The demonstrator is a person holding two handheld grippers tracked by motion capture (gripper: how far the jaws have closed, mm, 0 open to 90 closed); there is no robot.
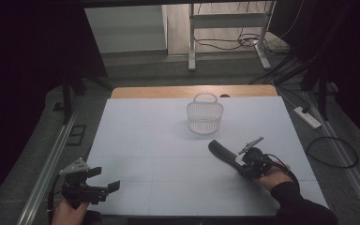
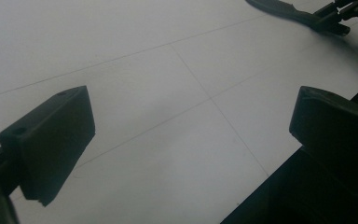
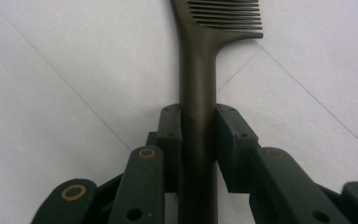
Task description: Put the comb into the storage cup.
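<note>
the right gripper (image 1: 242, 165) sits low over the white table (image 1: 145, 140), toward its near right part, and its two black jaws are drawn in against the handle of a dark comb (image 1: 225, 154). in the right gripper view the pads press the handle from both sides, and the comb (image 3: 200, 93) runs straight up between them, with its row of teeth spreading to the right at the top of that view. in the high view the comb lies flat on the table, angled from the gripper up and to the left, so that its toothed end points toward a white wire basket (image 1: 205, 116). the basket stands upright near the far middle of the table, apart from the comb. the left gripper (image 1: 101, 183) is held at the near left corner of the table, well apart from the comb, and its jaws stand wide with just bare table between them. in the left gripper view the comb (image 2: 289, 10) and the right gripper (image 2: 335, 18) show far off at the upper right.
</note>
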